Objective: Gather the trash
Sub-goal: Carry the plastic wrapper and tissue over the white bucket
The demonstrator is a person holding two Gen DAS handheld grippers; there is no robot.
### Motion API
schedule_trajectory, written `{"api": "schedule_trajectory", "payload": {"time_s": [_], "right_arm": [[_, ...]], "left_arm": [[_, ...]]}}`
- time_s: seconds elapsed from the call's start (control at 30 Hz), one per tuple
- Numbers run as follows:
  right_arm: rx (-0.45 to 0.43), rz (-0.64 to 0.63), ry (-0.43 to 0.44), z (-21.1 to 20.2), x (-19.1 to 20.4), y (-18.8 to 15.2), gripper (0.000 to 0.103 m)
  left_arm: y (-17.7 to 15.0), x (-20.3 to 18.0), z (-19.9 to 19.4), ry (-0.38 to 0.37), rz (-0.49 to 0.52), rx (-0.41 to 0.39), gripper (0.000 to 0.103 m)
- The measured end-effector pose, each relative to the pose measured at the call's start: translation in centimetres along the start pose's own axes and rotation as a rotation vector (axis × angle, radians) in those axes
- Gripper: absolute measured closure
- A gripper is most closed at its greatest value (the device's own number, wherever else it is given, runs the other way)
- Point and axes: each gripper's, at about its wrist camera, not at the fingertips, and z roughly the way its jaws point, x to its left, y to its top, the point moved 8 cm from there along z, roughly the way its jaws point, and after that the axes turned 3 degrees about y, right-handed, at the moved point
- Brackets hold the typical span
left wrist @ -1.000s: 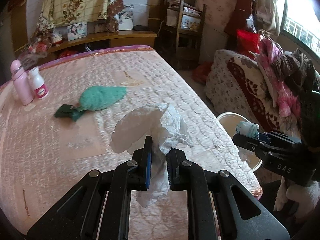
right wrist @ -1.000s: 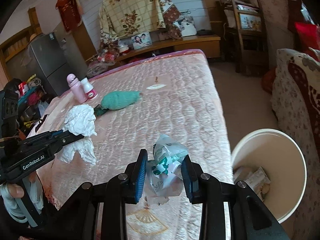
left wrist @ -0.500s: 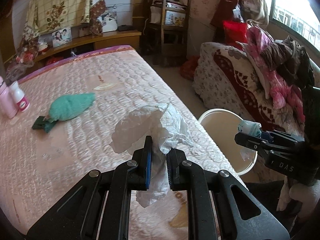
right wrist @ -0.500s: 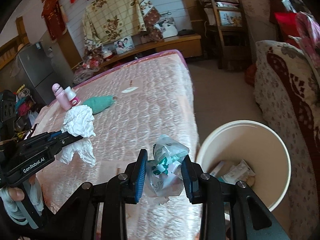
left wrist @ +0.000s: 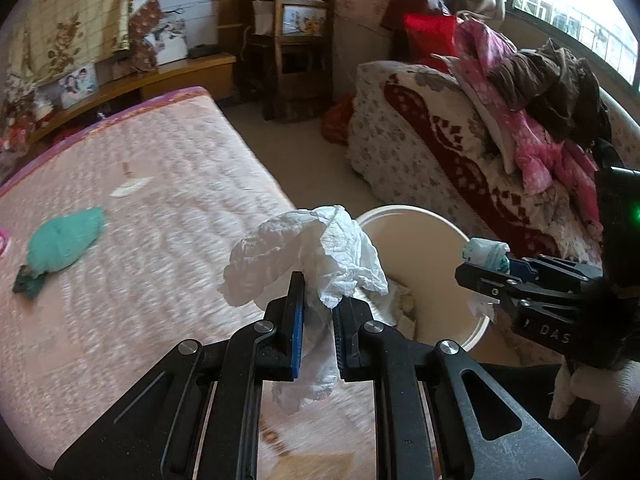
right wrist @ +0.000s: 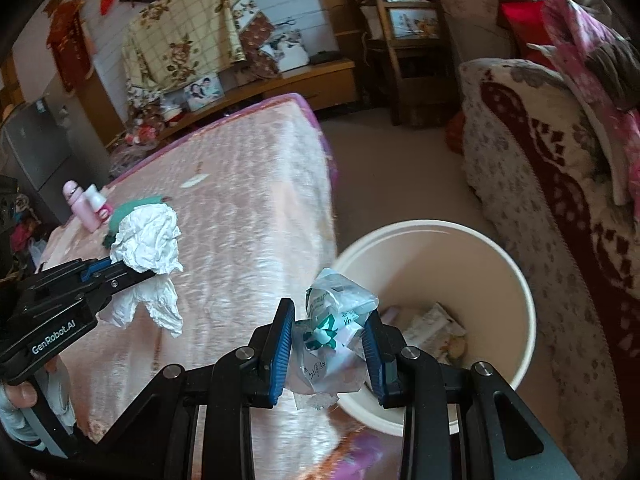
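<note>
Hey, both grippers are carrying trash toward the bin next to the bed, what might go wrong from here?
The left gripper pinches the crumpled white tissue only at a narrow waist, and it hangs over the mattress, short of the cream bin; released now, it would likely land on the bed. The plastic wrapper in the right gripper hangs near the bin's rim and, being light, may drift outside.

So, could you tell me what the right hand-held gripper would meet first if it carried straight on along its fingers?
Probably the bin: past the wrapper clamped in the right hand-held gripper, its open mouth lies just ahead, though depth is unclear.
</note>
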Motion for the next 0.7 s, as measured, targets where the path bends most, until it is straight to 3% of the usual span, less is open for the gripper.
{"api": "schedule_trajectory", "payload": {"time_s": [0.33, 0.7], "right_arm": [[0.013, 0.062, -0.079, 0.5, -5.1, -0.2, 0.072], [0.015, 0.113, -0.096, 1.1, -7.0, -0.5, 0.072]], "left_arm": [[1.0, -4.2, 3.1, -0.102, 0.008, 0.041, 0.093], [1.3, -6.0, 4.4, -0.135, 0.026, 0.05, 0.092]]}}
